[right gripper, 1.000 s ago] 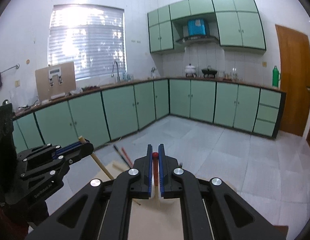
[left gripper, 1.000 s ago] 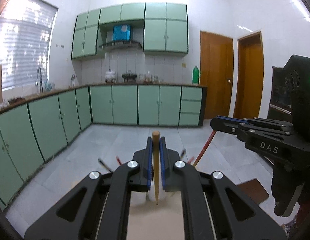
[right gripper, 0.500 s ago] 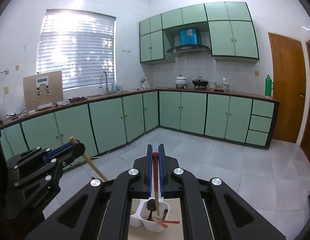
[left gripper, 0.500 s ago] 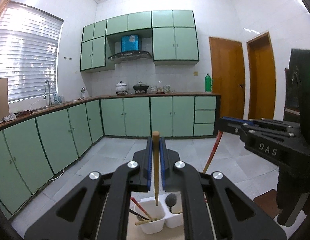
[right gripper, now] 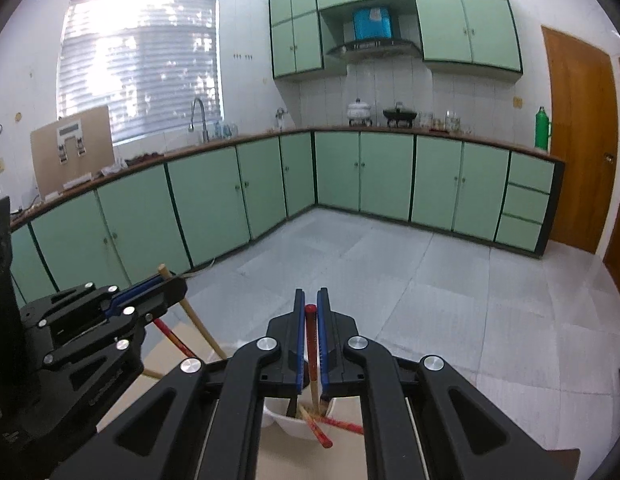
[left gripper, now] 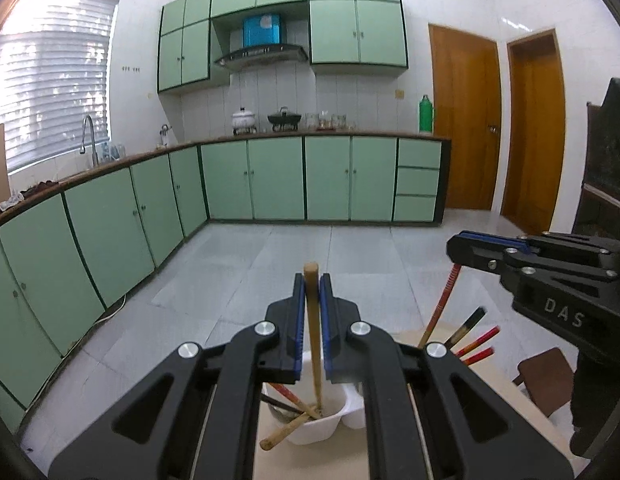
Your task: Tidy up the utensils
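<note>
Left gripper (left gripper: 311, 284) clamped on a plain wooden utensil handle (left gripper: 313, 320), held nearly upright between the blue pads, lower end dipping into the white divided holder (left gripper: 310, 430) below. Inside that compartment, in the left wrist view: a wooden stick (left gripper: 288, 430) leaning out toward the near rim, plus a red-tipped piece and a dark one crossing it, too tangled to tell apart cleanly. Right gripper (right gripper: 309, 304) likewise closed on a thin red-topped utensil (right gripper: 311, 344), upright, shaft running down into the holder (right gripper: 294, 426) as seen from the right wrist camera; more red and wooden sticks (right gripper: 316, 430) splayed in the same compartment, one red end poking over the near rim. Holder resting on a pale tabletop (left gripper: 310, 462), close to the far edge in both views. Each gripper visible in the other's camera: right one at the right side of the left view (left gripper: 456, 246) with the red utensil hanging beneath it, left one at the left of the right view (right gripper: 178, 286) with the wooden handle angled down from it. Beside the holder, toward the right in the left wrist view, several dark and red handle ends (left gripper: 476, 338) fanning upward. Beyond the tabletop, grey tiled floor (right gripper: 390, 272) and green cabinets (left gripper: 278, 178).
</note>
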Available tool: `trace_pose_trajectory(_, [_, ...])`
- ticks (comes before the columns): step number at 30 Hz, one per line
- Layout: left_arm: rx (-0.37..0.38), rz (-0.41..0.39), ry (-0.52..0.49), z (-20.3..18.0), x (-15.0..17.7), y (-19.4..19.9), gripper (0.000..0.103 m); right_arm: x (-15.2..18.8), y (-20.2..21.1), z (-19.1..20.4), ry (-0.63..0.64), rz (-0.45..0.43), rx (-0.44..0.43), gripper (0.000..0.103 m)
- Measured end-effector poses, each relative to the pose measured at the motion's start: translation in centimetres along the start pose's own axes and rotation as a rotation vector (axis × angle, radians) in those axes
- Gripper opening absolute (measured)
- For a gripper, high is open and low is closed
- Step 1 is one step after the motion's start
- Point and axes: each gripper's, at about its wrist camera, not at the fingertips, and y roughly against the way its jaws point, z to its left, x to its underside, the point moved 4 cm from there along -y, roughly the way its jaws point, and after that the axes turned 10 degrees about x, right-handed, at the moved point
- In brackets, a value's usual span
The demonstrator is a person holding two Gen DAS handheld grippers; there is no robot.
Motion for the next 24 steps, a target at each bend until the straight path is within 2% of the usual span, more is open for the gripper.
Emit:
trace_pose_trajectory(3, [0.002,0.003,0.008,0.3,0.1,0.2,0.008,0.0,0.3,-0.3,-0.009,-0.008,0.013,0.017])
trace_pose_trajectory(4, [0.002,-0.003,0.008,0.2,0.0,0.5,0.008,0.0,0.6,-0.6,-0.017,-0.018,0.023,0.027])
trace_pose_trajectory(5, [0.002,-0.009,0.007,0.2,-0.1,0.9,0.008,-0.1,1.0,-1.0,-0.024,-0.026,0.033,0.033])
trace_pose_trajectory(8, [0.007,-0.029,0.013,0.0,-0.5,2.1,0.02,-0.3,2.1,-1.7,-0.04,-0.042,0.056,0.037])
trace_pose_trajectory(10, [-0.002,-0.052,0.011,-0.1,-0.7,3.4,0.033,-0.2,3.3,-2.3,-0.044,-0.061,0.078,0.046])
trace_pose_trajectory(14, [-0.006,-0.078,0.003,-0.6,-0.6,5.7,0.041,0.3,5.6,-2.9,-0.043,-0.092,0.107,0.058])
trace_pose_trajectory(16, [-0.014,-0.082,0.008,-0.7,-0.2,6.9,0.055,0.8,6.7,-3.1,-0.039,-0.102,0.116,0.063])
trace_pose_trajectory(19, [-0.015,-0.091,0.02,-1.1,1.0,8.8,0.064,2.2,8.6,-3.1,-0.032,-0.115,0.14,0.072])
trace_pose_trajectory(24, [-0.002,-0.08,0.05,-2.0,3.5,11.3,0.073,5.1,11.1,-2.8,-0.017,-0.12,0.171,0.081])
